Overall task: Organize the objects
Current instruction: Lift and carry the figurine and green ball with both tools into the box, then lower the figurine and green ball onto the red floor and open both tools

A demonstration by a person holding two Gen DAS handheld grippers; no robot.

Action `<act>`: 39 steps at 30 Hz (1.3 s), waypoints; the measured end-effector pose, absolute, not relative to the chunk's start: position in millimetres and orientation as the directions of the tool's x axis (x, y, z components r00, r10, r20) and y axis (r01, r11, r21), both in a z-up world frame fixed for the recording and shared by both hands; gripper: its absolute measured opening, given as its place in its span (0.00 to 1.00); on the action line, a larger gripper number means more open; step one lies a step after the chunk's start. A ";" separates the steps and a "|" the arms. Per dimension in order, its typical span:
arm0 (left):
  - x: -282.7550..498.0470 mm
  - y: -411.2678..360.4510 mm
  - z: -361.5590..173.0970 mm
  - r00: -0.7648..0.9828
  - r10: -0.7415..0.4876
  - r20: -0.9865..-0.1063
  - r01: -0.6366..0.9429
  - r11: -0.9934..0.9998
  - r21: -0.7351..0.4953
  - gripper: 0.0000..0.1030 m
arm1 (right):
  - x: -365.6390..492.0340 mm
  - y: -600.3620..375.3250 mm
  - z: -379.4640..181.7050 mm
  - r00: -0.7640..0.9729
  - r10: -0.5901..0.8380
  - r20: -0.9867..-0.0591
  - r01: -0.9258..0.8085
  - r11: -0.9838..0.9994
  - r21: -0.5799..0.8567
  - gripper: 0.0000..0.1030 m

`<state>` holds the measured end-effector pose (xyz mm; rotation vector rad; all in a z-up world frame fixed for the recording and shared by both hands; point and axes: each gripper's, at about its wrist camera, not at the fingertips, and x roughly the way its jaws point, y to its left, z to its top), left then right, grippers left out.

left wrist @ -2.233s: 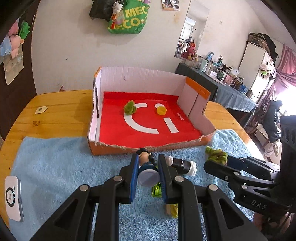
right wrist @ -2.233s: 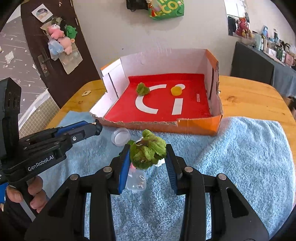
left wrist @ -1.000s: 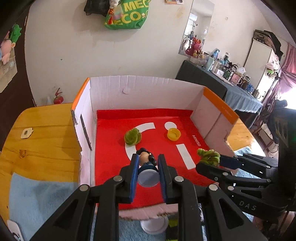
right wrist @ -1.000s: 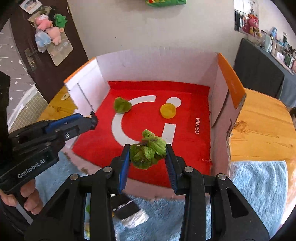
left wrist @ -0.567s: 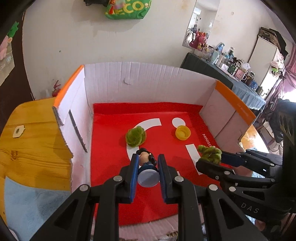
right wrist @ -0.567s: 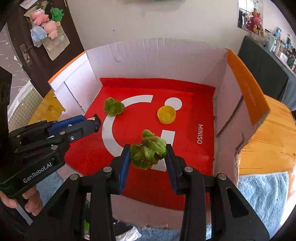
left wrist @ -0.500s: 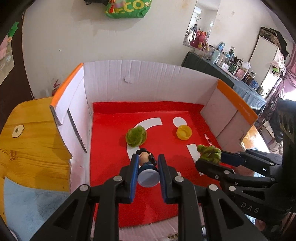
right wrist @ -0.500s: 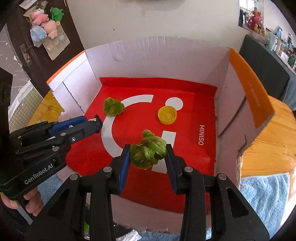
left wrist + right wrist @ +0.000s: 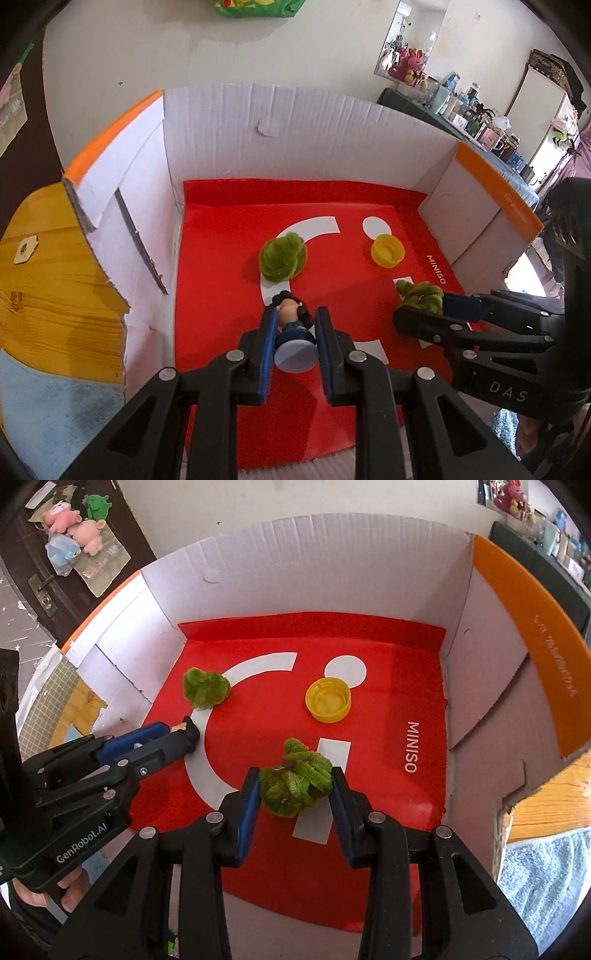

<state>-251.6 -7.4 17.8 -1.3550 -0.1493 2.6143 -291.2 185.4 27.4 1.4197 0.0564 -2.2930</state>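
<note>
With a green tuft (image 9: pixel 205 688) and cap (image 9: pixel 328 699) already boxed ahead, our left claw (image 9: pixel 294 321) grips a figurine (image 9: pixel 291 319) and our right claw (image 9: pixel 294 786) a second tuft (image 9: pixel 295 781), both unreleased.

Red/white box floor (image 9: pixel 369 709), yellow cap (image 9: pixel 328 699), green fuzzy balls (image 9: pixel 205 687).

A wooden table (image 9: pixel 48 280) fills the left of the left wrist view, with a small pale tag (image 9: pixel 25 249) lying on it. A light blue towel (image 9: pixel 546 871) covers the table at the lower right of the right wrist view. On the white wall at the top centre hangs a green bag (image 9: pixel 258 7) (only its bottom edge shows). A mirror (image 9: pixel 417 40) leans at the upper right, above a dark counter crowded with bottles (image 9: pixel 476 118). Pink plush toys (image 9: pixel 75 526) hang on a dark door (image 9: pixel 33 572) at the upper left.
</note>
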 end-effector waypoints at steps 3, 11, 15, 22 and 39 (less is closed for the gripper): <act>-254.9 -5.8 18.1 -0.561 0.205 -0.802 -0.124 -0.979 -0.164 0.21 | -294.3 185.4 26.5 -0.373 -0.342 -0.863 0.382 -0.904 0.193 0.34; -263.1 -3.1 17.8 -0.553 0.183 -0.812 -0.119 -0.983 -0.141 0.21 | -304.2 187.5 25.7 -0.371 -0.342 -0.863 0.358 -0.910 0.207 0.34; -266.8 -4.8 16.5 -0.555 0.181 -0.812 -0.108 -0.983 -0.145 0.21 | -306.9 187.1 25.4 -0.374 -0.342 -0.862 0.353 -0.912 0.208 0.34; -270.1 -9.4 9.6 -0.549 0.182 -0.816 -0.091 -0.983 -0.159 0.21 | -307.5 185.9 25.6 -0.384 -0.333 -0.861 0.352 -0.915 0.196 0.34; -271.5 -9.4 6.7 -0.540 0.179 -0.822 -0.093 -0.984 -0.153 0.21 | -303.6 180.0 25.6 -0.445 -0.244 -0.862 0.360 -0.930 0.077 0.35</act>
